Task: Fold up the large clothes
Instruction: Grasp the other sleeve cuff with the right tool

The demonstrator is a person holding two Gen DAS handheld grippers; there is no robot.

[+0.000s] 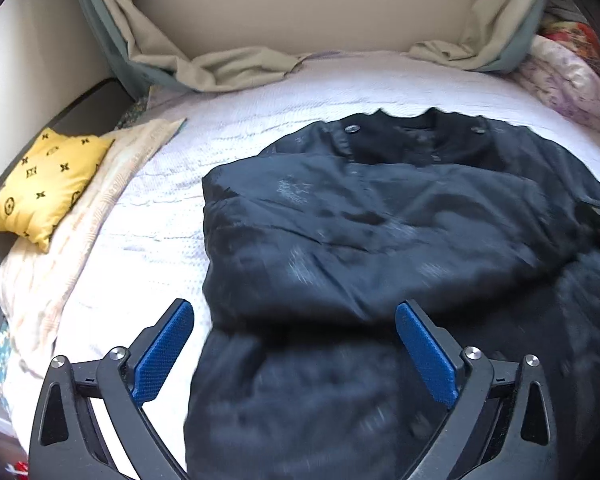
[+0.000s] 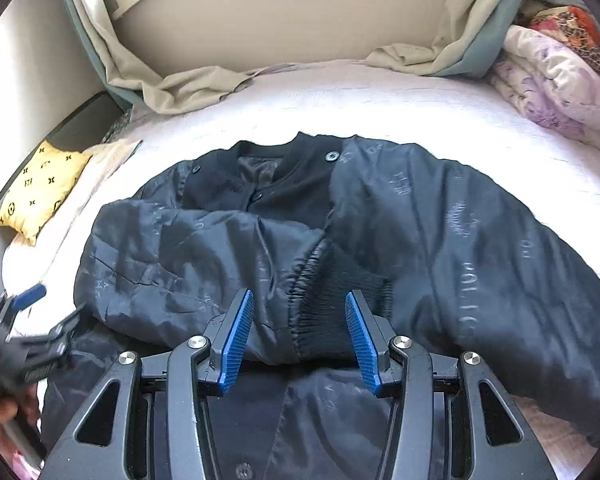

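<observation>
A black bomber jacket (image 1: 380,220) lies collar-away on the white bedcover (image 1: 160,200), both sleeves folded across its front. My left gripper (image 1: 294,306) hovers over the jacket's left lower part, jaws wide open and nothing between the blue pads. In the right wrist view the jacket (image 2: 180,248) fills the middle, with a ribbed sleeve cuff (image 2: 340,272) lying on its chest. My right gripper (image 2: 298,294) stands partly open just above that cuff, and the pads do not press on it. The left gripper (image 2: 48,312) shows blurred at the left edge, with a hand (image 2: 4,412) behind it.
A yellow patterned pillow (image 1: 44,188) and a cream blanket (image 1: 60,260) lie along the bed's left side. Beige and grey curtains (image 1: 220,68) drape onto the far edge. A purple floral quilt (image 2: 560,80) is piled at the far right.
</observation>
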